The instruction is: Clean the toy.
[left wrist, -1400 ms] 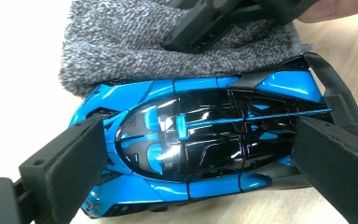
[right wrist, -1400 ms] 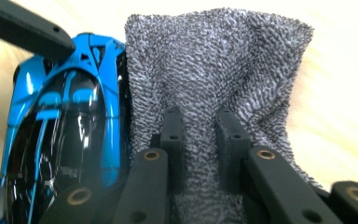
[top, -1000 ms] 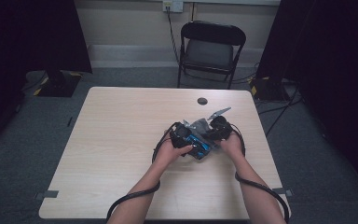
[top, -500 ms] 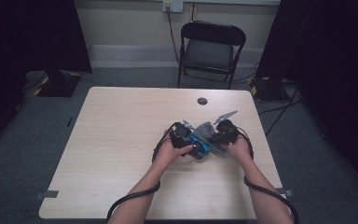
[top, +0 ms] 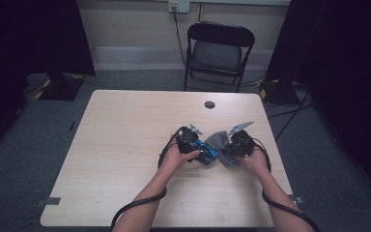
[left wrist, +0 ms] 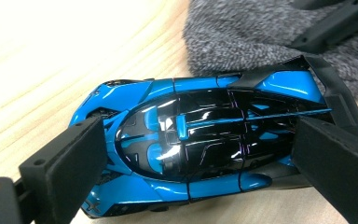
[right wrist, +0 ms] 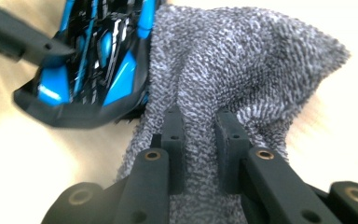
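One blue and black toy car [left wrist: 205, 149] lies on the light wooden table [top: 125, 145], right of the table's middle in the high view, where it shows as a small blue shape [top: 206, 151] between the two hands. Its tail touches one grey knitted cloth [right wrist: 242, 74], which lies bunched up just beside it on the right [top: 220, 141].

The left gripper [left wrist: 200, 161] straddles the car across its length: one black jaw sits at the nose end and the other at the tail end, both against or very near the bodywork, so it grasps the car or is about to; true contact cannot be told for sure. In the high view the left hand [top: 178, 157] wraps this gripper [top: 193, 142] from behind, with the forearm running in from the bottom edge and angled toward the right.

The right gripper [right wrist: 200, 140] has its two jaws drawn close together with a ridge of the grey cloth pinched between them. In the high view the right hand [top: 255, 159] holds this gripper [top: 234, 145] pointing left toward the car, the forearm coming up from the lower right corner. A grey three-cornered plate [top: 240, 127] stands on top of it.

A black cable [top: 135, 208] trails back from each gripper along each forearm, two in all. One small dark round disc [top: 209, 104] sits near the table's far edge. One black folding chair [top: 218, 50] stands beyond the table.
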The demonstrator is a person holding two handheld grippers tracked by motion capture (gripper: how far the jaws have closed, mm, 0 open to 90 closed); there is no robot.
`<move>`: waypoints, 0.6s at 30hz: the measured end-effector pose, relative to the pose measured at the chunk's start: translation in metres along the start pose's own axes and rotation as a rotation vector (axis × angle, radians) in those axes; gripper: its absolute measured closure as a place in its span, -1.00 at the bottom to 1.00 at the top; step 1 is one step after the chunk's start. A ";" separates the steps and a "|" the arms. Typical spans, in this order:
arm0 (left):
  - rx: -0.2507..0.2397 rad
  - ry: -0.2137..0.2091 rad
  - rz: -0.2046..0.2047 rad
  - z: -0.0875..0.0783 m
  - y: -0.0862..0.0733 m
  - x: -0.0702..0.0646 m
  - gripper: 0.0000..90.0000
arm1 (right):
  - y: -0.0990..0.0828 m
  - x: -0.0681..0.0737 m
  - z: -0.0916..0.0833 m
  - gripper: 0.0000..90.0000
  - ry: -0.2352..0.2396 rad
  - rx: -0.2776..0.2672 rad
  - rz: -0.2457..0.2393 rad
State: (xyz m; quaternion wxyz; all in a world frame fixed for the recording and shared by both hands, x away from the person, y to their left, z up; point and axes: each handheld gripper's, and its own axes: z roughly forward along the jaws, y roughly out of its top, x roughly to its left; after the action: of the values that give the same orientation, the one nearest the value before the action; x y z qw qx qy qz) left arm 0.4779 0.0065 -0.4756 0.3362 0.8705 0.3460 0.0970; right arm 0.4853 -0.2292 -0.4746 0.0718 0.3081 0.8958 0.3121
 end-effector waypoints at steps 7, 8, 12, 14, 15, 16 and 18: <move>0.004 0.000 0.002 0.000 0.000 0.000 -0.93 | -0.010 0.003 -0.008 0.72 0.016 -0.004 0.012; 0.003 0.000 0.002 0.000 0.001 0.000 -0.93 | -0.011 0.004 -0.009 0.72 0.016 -0.005 0.008; 0.004 0.001 0.001 0.000 0.000 0.000 -0.93 | -0.016 0.005 -0.013 0.72 0.020 -0.002 0.013; 0.004 0.001 0.002 0.000 0.001 0.000 -0.93 | -0.019 0.005 -0.015 0.72 0.024 -0.003 0.016; 0.004 -0.001 0.001 0.000 0.001 0.000 -0.93 | -0.021 0.006 -0.016 0.72 0.027 -0.002 0.016; 0.004 -0.001 0.001 0.000 0.001 0.000 -0.93 | -0.022 0.006 -0.018 0.72 0.027 0.001 0.019; 0.004 -0.001 0.001 0.000 0.001 0.000 -0.93 | -0.025 0.008 -0.020 0.72 0.031 0.002 0.017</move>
State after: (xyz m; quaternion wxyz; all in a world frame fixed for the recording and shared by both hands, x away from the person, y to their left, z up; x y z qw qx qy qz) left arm 0.4783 0.0062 -0.4754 0.3345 0.8714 0.3457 0.0962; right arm 0.4602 -0.2501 -0.4735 0.0550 0.3110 0.8945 0.3164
